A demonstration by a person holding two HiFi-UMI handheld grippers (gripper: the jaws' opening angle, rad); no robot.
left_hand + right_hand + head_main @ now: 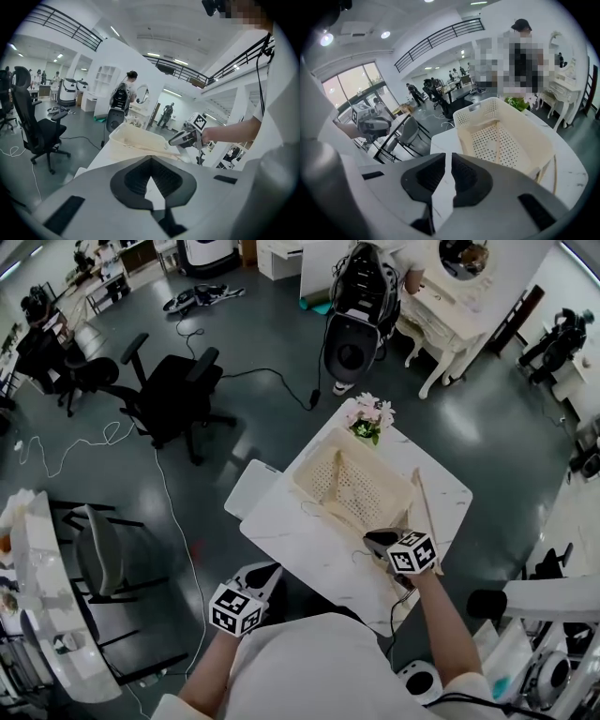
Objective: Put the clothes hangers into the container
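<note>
Nearest the person's white shirt, the left gripper (265,576) hangs off the near left edge of the white table (291,531), well apart from everything on it. Its jaws are closed tip to tip, and only bare tabletop shows through the gap behind the tips.

Farther in and to the right, the right gripper (377,540) is above the table at the near right corner of the cream perforated basket (380,460). It is tilted down towards the basket. Its jaws stand a narrow slit apart with nothing between them, so it carries nothing.

Inside the basket, one wooden clothes hanger (339,476) lies on the perforated floor, running from near to far. A second wooden hanger (427,512) lies on the table just outside the basket's right wall, beside the right gripper.

Past the basket's far corner, a small pot of pink and white flowers (371,416) stands on the far end of the table. On the grey floor beyond, to the left, is a black office chair (173,390).
</note>
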